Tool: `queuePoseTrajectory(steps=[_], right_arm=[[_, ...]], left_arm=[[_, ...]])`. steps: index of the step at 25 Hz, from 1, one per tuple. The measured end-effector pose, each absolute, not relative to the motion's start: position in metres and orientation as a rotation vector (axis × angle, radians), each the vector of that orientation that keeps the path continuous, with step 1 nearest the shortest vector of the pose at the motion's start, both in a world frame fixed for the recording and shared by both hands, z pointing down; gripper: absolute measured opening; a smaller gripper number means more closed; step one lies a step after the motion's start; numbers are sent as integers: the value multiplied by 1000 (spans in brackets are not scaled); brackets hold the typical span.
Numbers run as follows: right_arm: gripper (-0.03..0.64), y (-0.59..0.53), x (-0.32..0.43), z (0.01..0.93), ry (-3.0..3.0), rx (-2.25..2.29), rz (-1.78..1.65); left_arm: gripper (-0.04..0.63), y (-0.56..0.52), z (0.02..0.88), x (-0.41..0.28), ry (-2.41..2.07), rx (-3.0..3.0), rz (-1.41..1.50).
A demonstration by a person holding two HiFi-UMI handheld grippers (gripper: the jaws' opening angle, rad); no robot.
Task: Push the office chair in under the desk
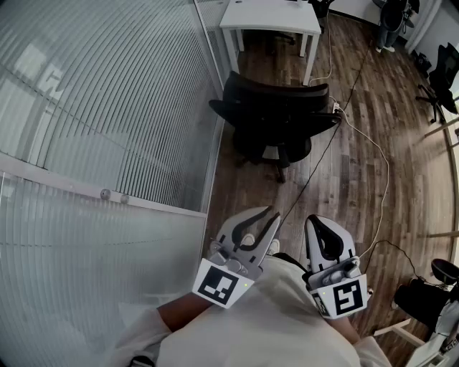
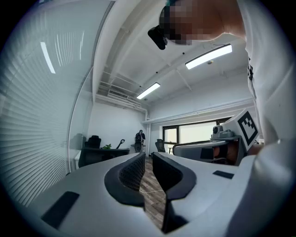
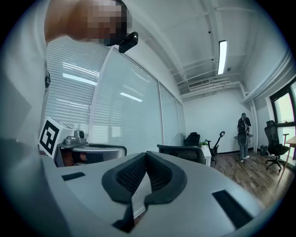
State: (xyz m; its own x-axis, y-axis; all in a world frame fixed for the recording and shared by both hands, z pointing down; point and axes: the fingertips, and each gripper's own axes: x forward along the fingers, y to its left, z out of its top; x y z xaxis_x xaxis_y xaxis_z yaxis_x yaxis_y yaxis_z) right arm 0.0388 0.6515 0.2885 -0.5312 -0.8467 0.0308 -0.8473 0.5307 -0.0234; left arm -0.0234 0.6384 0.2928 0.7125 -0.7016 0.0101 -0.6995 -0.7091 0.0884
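approaching: the left tool is hanging slightly apart, the right tool is sitting together, both empty; next, reaching the chair and pushing it toward the desk.

Place: office | evidence: white desk, black office chair, striped glass partition, ceiling strip lights

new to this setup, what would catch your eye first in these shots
The black office chair stands pulled out, just in front of the white desk at the top of the head view. A ribbed glass wall fills the whole left side. Low in the frame, the left gripper and right gripper are both empty, well short of the chair.
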Motion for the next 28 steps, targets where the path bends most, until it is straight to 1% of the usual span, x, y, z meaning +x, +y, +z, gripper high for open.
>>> queuePoseTrajectory(steps=[19, 28], right_arm=[[31, 651, 92, 294, -2783, 1514, 105], [31, 641, 90, 300, -2815, 1463, 89]], left_arm=[[74, 641, 306, 27, -1186, 2818, 23], [74, 633, 315, 28, -1226, 2808, 50]])
